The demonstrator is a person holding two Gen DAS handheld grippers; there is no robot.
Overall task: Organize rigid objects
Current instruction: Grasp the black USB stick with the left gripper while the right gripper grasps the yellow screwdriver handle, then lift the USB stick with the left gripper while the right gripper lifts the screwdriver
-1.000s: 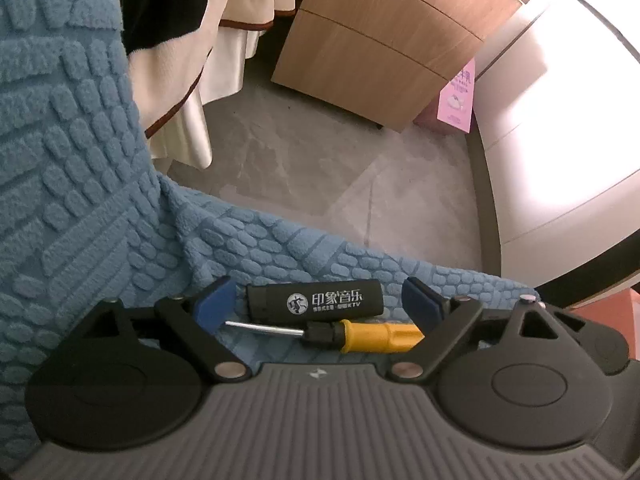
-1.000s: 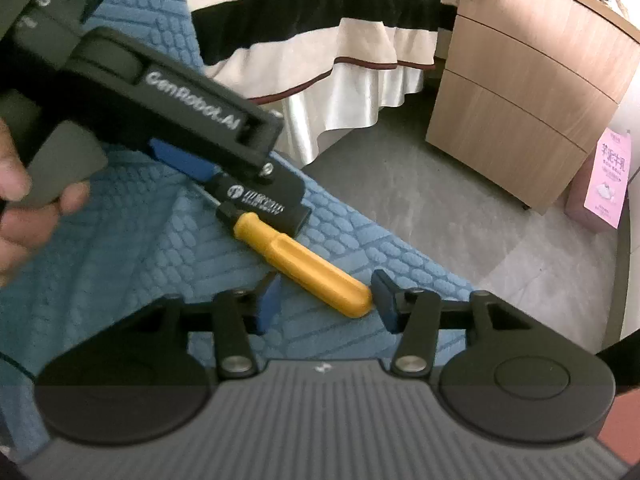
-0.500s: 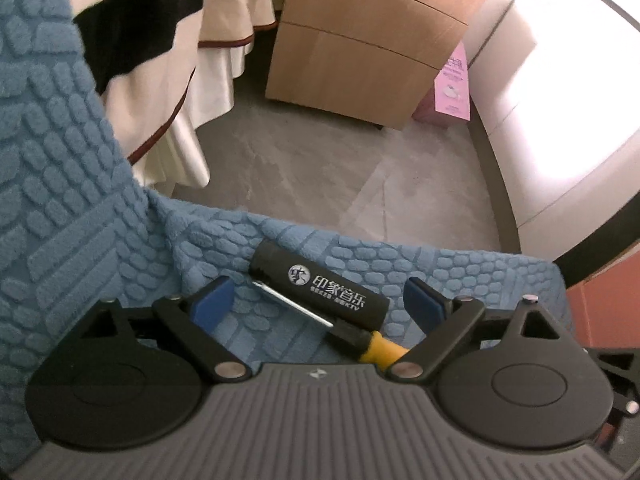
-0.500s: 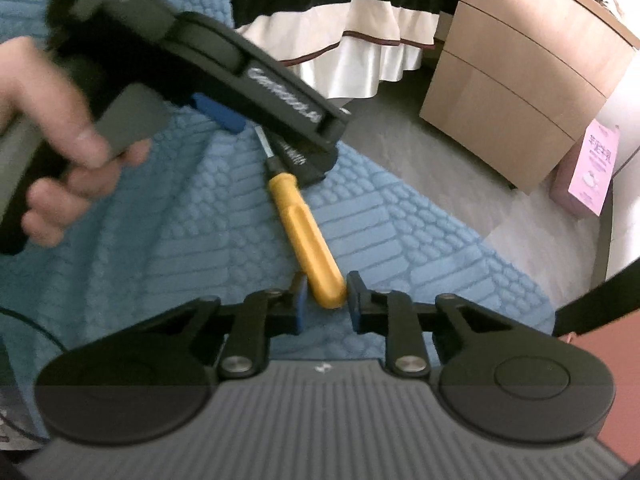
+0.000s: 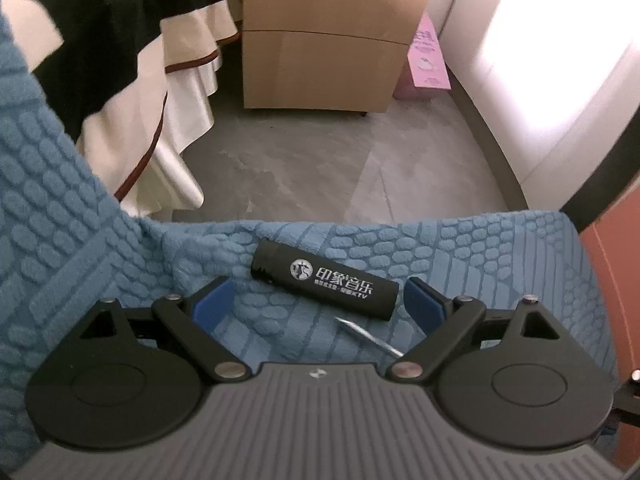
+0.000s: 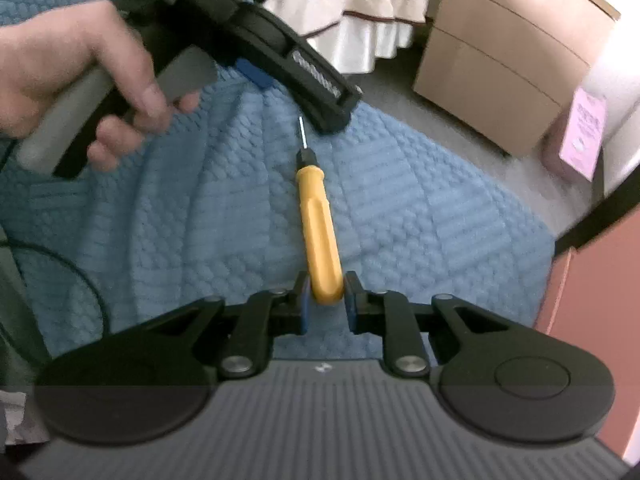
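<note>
While your right gripper (image 6: 325, 307) is clamped on the butt of the one screwdriver (image 6: 318, 232), its smooth yellow plastic handle runs straight away from you to a black collar and a thin bright metal shaft, all lying along the blue textured mat (image 6: 420, 208). That mat is plush, raised in pebble bumps and ribbed bands. Your left gripper (image 5: 318, 304) has its jaws wide apart, the two blue pads either side of a single matte black cylinder (image 5: 324, 279) printed in white characters and "KTV"; it lies slantwise on the mat near its far edge, touching neither pad. Just beside it, nearer you, the screwdriver's shaft tip shows. Beyond the mat stand a two-drawer wooden cabinet (image 5: 320, 40) and a pink card (image 5: 428, 56).
</note>
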